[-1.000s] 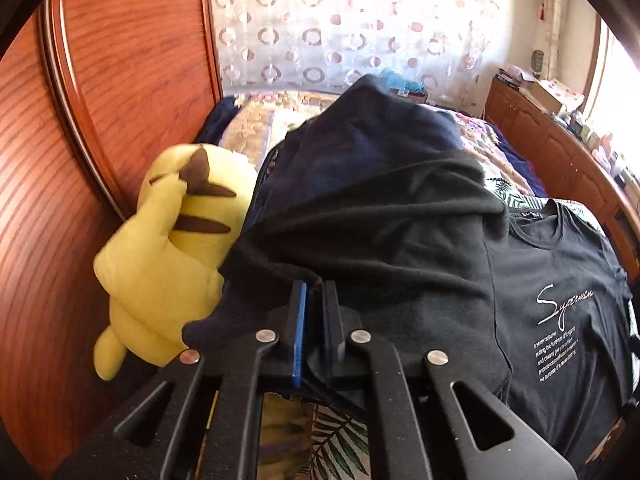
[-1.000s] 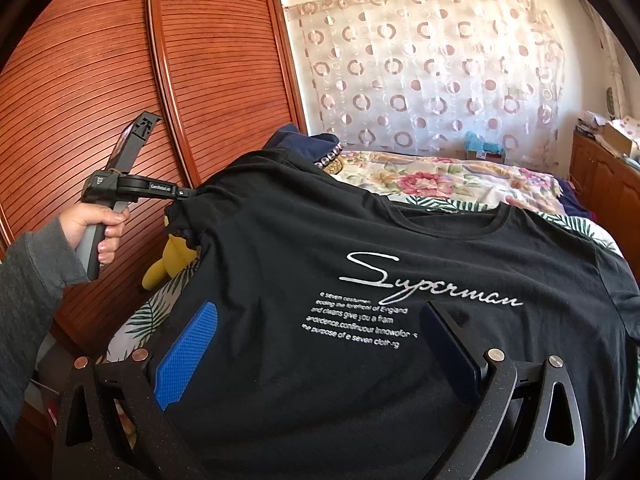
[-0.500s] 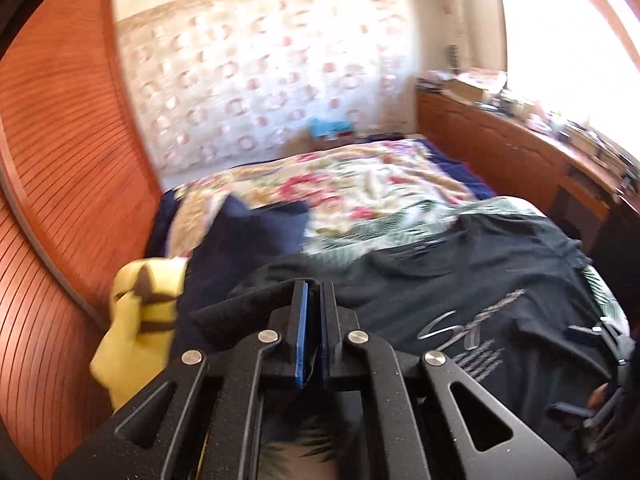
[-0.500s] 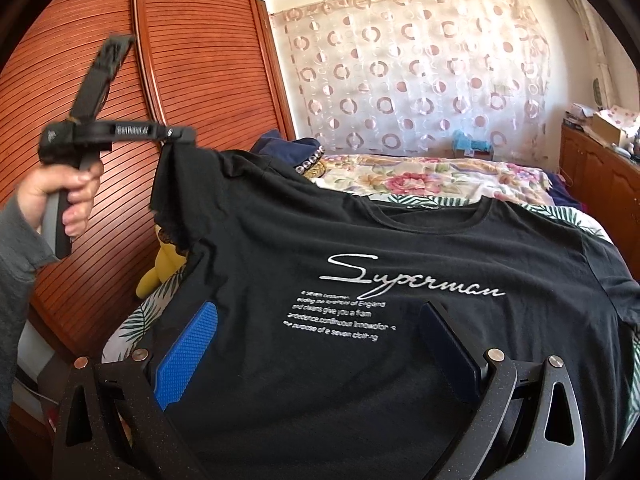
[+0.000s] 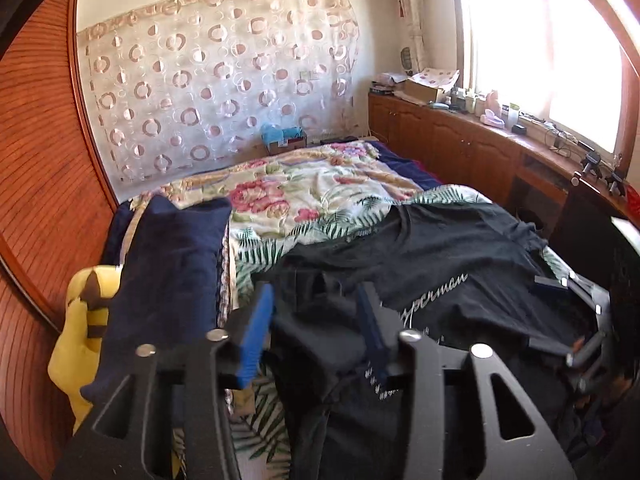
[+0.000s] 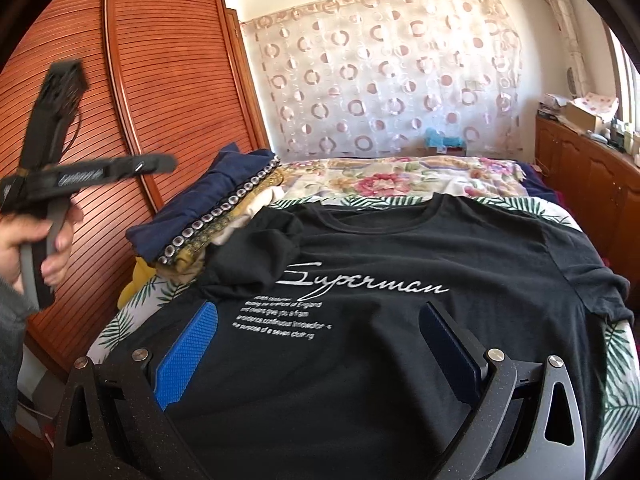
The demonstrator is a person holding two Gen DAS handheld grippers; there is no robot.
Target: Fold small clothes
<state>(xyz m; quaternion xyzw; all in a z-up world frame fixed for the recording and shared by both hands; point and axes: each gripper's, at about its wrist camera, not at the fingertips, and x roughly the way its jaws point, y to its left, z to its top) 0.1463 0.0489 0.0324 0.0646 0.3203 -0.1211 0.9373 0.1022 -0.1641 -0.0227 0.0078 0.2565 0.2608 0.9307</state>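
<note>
A black T-shirt (image 6: 400, 240) with white "Superman" lettering lies flat, front up, on the bed. Its left sleeve (image 6: 256, 252) is folded inward and rests crumpled on the chest beside the lettering. A hand holds my left gripper (image 6: 160, 165) in the air to the left of the shirt, apart from it. Its jaws are opening with nothing between them; in the left wrist view the left gripper (image 5: 316, 304) looks down on the shirt (image 5: 460, 256). My right gripper (image 6: 320, 344) stands wide open low over the shirt's lower half, gripping nothing.
A stack of folded clothes (image 6: 200, 216), navy on top, sits at the shirt's left, with a yellow plush toy (image 5: 80, 320) beside it. A wooden wardrobe (image 6: 160, 100) lines the left. A floral bedspread (image 5: 320, 192) stretches behind, and a cluttered wooden sideboard (image 5: 460, 144) runs along the right.
The left gripper lifted the sleeve, swung it in over the shirt, then opened and let it go. The sleeve now lies on the chest. The right gripper has stayed put.
</note>
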